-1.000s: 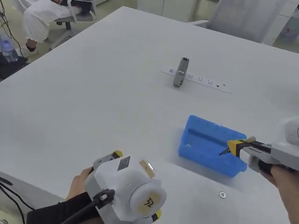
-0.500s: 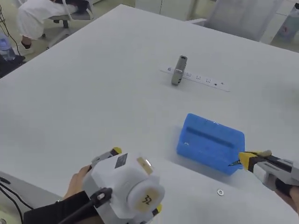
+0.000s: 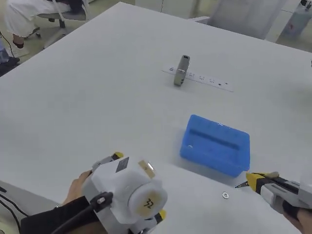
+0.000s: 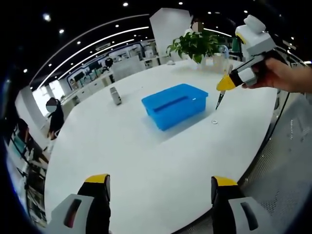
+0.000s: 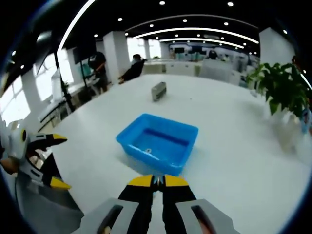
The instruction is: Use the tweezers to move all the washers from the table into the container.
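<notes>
One washer was in the blue container. A loose washer lay on the worktop at its 6 o'clock. Your right gripper clamped the tweezers; your left gripper gaped empty.

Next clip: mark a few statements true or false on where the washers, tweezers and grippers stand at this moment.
1. A washer lies on the table, outside the container. True.
2. The left gripper is shut. False: its jaws stand wide apart, holding nothing.
3. A second washer lies inside the container. True.
4. The tip of the tweezers is inside the container. False: it is outside, near the washer on the table.
</notes>
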`<state>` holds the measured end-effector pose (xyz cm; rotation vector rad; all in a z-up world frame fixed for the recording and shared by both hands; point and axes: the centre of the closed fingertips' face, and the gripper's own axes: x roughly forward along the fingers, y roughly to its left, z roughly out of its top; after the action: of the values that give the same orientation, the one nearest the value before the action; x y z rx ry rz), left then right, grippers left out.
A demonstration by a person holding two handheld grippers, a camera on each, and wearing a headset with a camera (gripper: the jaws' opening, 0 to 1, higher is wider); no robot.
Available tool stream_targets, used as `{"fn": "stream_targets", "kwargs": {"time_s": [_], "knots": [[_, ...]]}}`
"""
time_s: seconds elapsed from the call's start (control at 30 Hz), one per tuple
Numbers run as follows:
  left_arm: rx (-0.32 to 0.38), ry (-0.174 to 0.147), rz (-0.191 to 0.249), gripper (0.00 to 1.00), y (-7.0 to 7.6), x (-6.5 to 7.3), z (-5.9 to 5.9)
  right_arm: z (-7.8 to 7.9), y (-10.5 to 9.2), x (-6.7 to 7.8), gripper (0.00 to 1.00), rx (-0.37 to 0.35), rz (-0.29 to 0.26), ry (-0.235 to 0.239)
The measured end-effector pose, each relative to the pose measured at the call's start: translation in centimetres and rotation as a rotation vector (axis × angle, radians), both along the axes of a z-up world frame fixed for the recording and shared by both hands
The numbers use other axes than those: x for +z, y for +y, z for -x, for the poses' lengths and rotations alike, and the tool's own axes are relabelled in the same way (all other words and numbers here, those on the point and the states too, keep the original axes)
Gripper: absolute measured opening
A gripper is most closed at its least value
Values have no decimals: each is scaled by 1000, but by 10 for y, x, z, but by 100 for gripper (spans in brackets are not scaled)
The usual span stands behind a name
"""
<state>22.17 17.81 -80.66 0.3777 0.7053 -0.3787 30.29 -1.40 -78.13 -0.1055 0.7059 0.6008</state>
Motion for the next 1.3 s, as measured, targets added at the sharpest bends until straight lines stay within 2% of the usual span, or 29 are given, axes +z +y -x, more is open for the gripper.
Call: {"fn": "stream_targets", "kwargs": {"time_s": [0.13, 0.3, 0.67, 0.73, 0.77, 0.87, 0.97, 1.3], "knots": [[0, -1, 10, 88, -2, 0, 0, 1, 3, -10, 2, -2, -32, 39], [-1, 5, 3, 87, -1, -1, 0, 2, 7, -20, 3, 21, -2, 45], [-2, 11, -15, 87, 0, -3, 1, -1, 9, -26, 3, 37, 29, 34], [-3, 11, -15, 87, 0, -3, 1, 1, 10, -29, 3, 44, 31, 47], [-2, 11, -15, 87, 0, -3, 1, 0, 11, -28, 3, 46, 25, 37], [1, 11, -16, 87, 1, -3, 1, -1, 13, -29, 3, 63, 54, 36], [1, 12, -20, 87, 2, -3, 1, 2, 17, -29, 3, 87, 87, 14], [-2, 10, -23, 86, 1, -3, 1, 3, 20, -31, 1, 125, 124, -16]]}}
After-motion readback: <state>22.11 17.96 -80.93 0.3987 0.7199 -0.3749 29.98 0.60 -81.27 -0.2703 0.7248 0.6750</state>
